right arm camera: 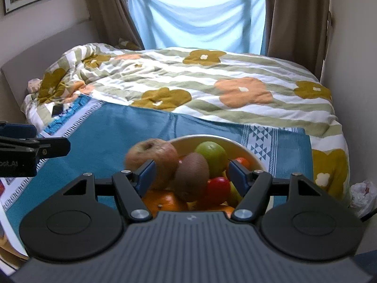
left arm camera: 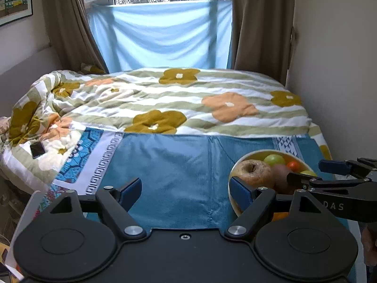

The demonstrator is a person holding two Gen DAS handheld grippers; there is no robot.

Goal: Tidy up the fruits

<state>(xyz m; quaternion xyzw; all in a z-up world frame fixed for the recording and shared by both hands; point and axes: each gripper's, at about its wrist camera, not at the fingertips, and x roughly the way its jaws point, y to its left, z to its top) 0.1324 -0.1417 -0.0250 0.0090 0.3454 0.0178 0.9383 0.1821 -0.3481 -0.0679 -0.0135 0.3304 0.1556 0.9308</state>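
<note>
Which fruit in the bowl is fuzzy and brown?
The kiwi, in the middle of the bowl between the big apple and the green fruit. The others look smooth.

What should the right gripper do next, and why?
Probably back away from the bowl. The right gripper is open over the piled fruit, pads clear of the kiwi between them, and no loose fruit shows on the blue cloth. The left gripper is open too.
</note>
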